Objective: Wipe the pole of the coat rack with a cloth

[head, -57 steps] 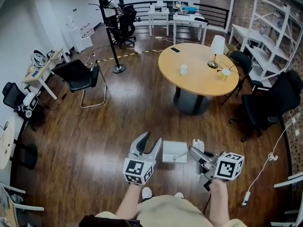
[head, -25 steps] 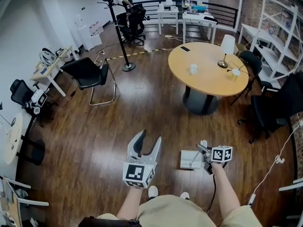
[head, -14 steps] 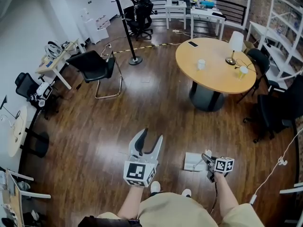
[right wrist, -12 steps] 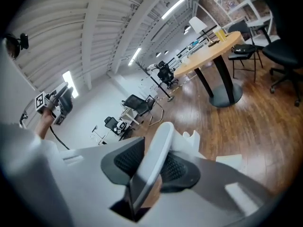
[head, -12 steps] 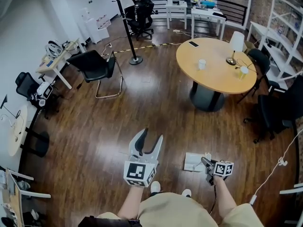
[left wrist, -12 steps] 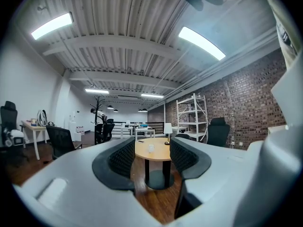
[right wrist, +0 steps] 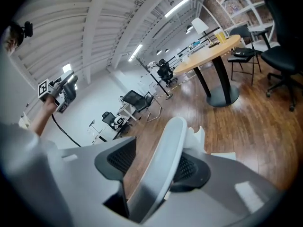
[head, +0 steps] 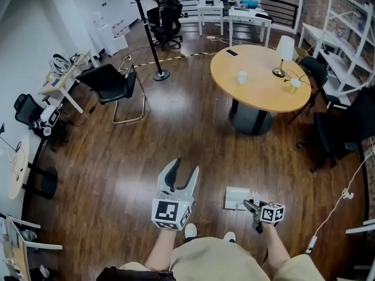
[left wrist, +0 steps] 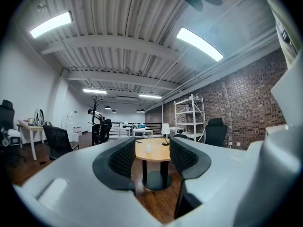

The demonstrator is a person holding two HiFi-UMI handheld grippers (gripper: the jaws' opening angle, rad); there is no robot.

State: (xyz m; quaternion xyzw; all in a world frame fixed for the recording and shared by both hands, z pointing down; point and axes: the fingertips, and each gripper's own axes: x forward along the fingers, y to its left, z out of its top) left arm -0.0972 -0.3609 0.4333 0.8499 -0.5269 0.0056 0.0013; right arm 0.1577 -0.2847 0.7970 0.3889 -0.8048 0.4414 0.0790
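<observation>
Coat rack (head: 146,31) wiping hasn't started: right gripper (head: 247,204), sunk floorward, has just been opening around a white curved handle (right wrist: 163,160); left gripper (head: 184,167) gapes empty.

Round table (head: 258,95) w/ lamp (head: 285,47) + cup (head: 242,76), black chair (head: 108,84) at left

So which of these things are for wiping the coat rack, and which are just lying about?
For the job:
- coat rack
- white thing, perhaps the cloth or its holder; unclear

Just lying about:
- round table
- lamp
- cup
- black chair
- shelves
</observation>
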